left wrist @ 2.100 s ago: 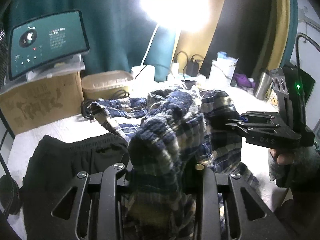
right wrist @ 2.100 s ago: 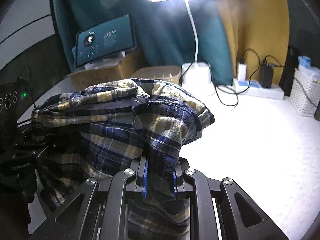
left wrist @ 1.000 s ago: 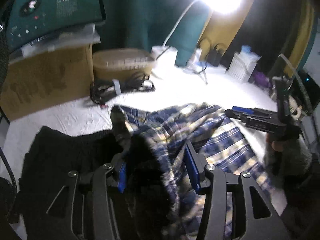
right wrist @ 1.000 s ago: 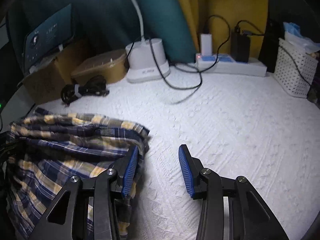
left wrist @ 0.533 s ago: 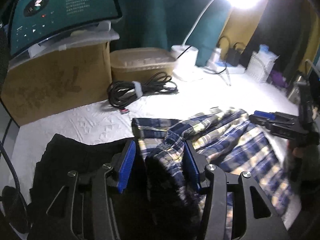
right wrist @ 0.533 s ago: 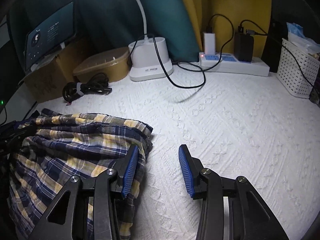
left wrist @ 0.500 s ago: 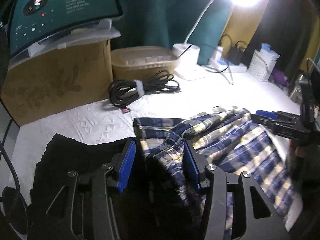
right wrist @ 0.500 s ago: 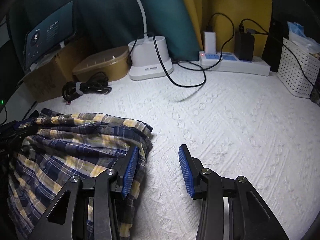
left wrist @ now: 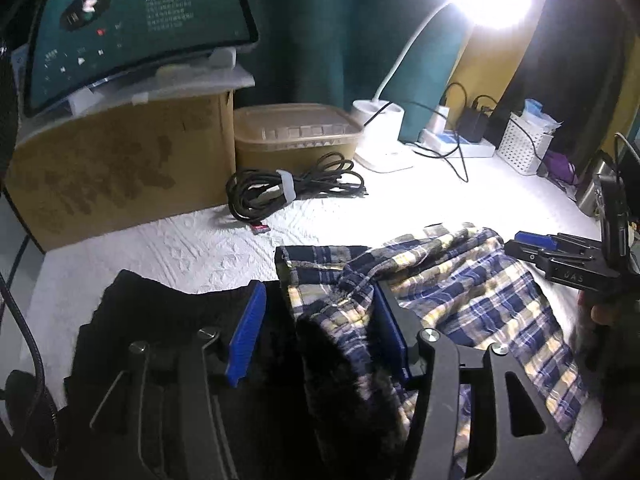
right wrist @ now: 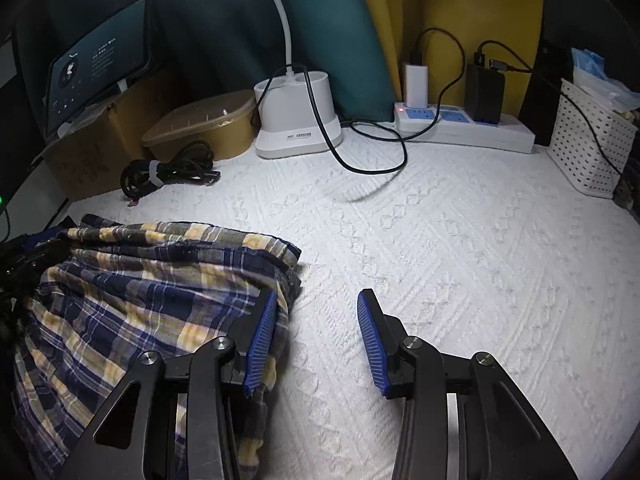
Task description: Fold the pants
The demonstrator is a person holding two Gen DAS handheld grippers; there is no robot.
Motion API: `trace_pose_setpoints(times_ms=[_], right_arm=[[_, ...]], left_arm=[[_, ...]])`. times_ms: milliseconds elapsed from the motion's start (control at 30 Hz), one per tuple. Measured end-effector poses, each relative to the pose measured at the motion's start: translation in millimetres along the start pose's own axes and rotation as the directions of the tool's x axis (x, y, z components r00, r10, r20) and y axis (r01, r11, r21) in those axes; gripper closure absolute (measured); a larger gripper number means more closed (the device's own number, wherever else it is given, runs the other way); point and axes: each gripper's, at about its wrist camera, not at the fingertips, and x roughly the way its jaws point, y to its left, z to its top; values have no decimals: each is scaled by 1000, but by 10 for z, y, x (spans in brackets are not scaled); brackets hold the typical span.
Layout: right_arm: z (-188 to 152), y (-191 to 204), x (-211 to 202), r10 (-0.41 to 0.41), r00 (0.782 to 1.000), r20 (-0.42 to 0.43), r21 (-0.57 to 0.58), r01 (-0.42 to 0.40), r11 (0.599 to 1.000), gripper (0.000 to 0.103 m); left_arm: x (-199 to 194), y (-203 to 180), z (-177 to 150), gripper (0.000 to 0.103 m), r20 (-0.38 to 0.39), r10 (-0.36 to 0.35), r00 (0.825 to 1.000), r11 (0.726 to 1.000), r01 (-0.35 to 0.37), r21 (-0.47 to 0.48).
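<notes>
The blue and yellow plaid pants point(left wrist: 460, 292) lie folded over on the white textured cloth point(right wrist: 460, 240). My left gripper point(left wrist: 316, 332) is open, with a bunched edge of the pants loose between its blue pads. A black garment point(left wrist: 160, 320) lies under its left finger. My right gripper point(right wrist: 316, 336) is open and empty; its left pad rests against the right edge of the plaid pants point(right wrist: 152, 292). It also shows in the left wrist view point(left wrist: 536, 244) at the far side of the pants.
A cardboard box point(left wrist: 116, 172) with a monitor point(left wrist: 136, 24) on it, a tan lidded container point(left wrist: 296, 136), a coiled black cable point(left wrist: 288, 192), a white lamp base point(right wrist: 298, 120), a power strip point(right wrist: 464, 124) and a white basket point(right wrist: 592, 148) line the back edge.
Both grippers lowered the lifted pants onto the cloth and opened. Over the last half second almost nothing has moved.
</notes>
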Motion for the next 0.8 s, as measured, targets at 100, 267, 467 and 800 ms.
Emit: trace_pose_setpoints(times_ms=[100,267,467,800], right_arm=[[-36,18,-83,-4,1000,7,-2,4,1000,60],[-105,59,-210,-5,1000,17,-5,5,1000,60],[-226,139,-305,7,1000,17,-20,-7,1000,60],[-497,236,-275,13,1000,-24,-35,-14,999,59]], left_arm=[[-101,-25,-39,48,14,-1,1000,1000,1,1],[-252,-43,-113,48,34,-4,999,1000,4,-8],[-254,-163,-283,48,2,-27,1000,1000,27,2],[-167,-93,-493,46,-38,0,999,1000,0,-12]])
